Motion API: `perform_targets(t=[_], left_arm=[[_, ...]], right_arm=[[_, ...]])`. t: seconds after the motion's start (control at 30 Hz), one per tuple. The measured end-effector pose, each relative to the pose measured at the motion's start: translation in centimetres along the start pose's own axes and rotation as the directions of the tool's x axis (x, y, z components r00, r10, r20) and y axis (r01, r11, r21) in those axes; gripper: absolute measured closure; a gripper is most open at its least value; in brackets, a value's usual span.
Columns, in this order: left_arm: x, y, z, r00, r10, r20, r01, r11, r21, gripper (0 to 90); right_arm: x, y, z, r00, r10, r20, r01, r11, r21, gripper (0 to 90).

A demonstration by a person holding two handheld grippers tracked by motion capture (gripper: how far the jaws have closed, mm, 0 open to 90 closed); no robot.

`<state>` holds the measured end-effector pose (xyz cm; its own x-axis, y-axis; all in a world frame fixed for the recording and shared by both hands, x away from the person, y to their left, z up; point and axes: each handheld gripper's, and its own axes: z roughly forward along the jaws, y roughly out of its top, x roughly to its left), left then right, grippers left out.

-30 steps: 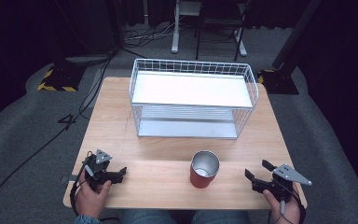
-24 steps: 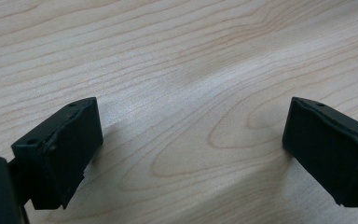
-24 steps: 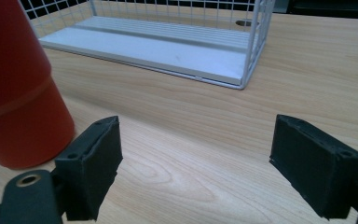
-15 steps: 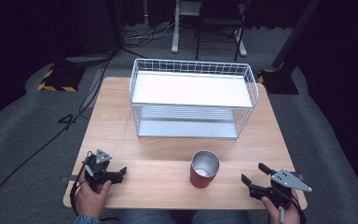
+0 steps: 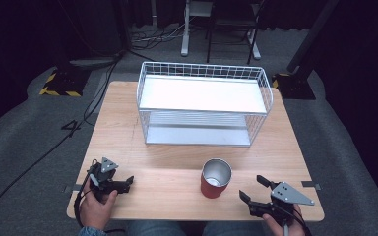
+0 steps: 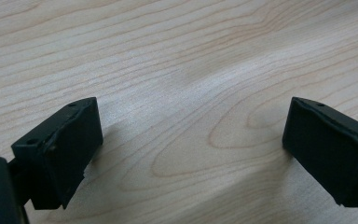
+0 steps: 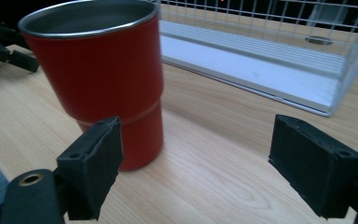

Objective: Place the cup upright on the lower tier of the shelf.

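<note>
Now right gripper point(image 5: 254, 191) spread wide, aimed at red cup point(image 5: 216, 178) near front table edge — lined up to grab. Left gripper point(image 5: 126, 182) released, empty — resting on table point(image 5: 128, 123), out of way.

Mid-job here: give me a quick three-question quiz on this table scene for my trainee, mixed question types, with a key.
1. True or false: the right gripper has its jaws closed on the red metal cup with a steel rim.
2. Multiple choice: the white wire two-tier rack stands A) on the far side of the cup, B) between the cup and the person, C) on the floor.
3. Fill in: the left gripper has its jaws open over bare ____ tabletop.

Key: 1 false, the jaws are open and the cup stands free beside them. 2 A. 3 wooden.
</note>
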<state>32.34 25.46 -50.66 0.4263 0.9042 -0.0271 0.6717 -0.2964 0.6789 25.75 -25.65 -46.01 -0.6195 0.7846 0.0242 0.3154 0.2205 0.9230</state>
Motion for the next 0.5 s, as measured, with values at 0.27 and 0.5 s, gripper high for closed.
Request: perform_targets(t=[0.27, 0.5], left_arm=[[0.0, 0.0, 0.0, 1.0000, 0.000, -0.002, 0.000, 1.0000, 0.001, 5.1], [0.0, 0.0, 0.0, 1.0000, 0.000, -0.001, 0.000, 1.0000, 0.001, 5.1]], right_arm=[[1.4, 0.2, 1.5, 0.9982, -0.018, -0.057, 0.019, 1.000, 0.011, 16.8], [2.4, 0.3, 2.7, 0.9942, -0.049, -0.095, 0.052, 0.998, 0.029, 16.1]])
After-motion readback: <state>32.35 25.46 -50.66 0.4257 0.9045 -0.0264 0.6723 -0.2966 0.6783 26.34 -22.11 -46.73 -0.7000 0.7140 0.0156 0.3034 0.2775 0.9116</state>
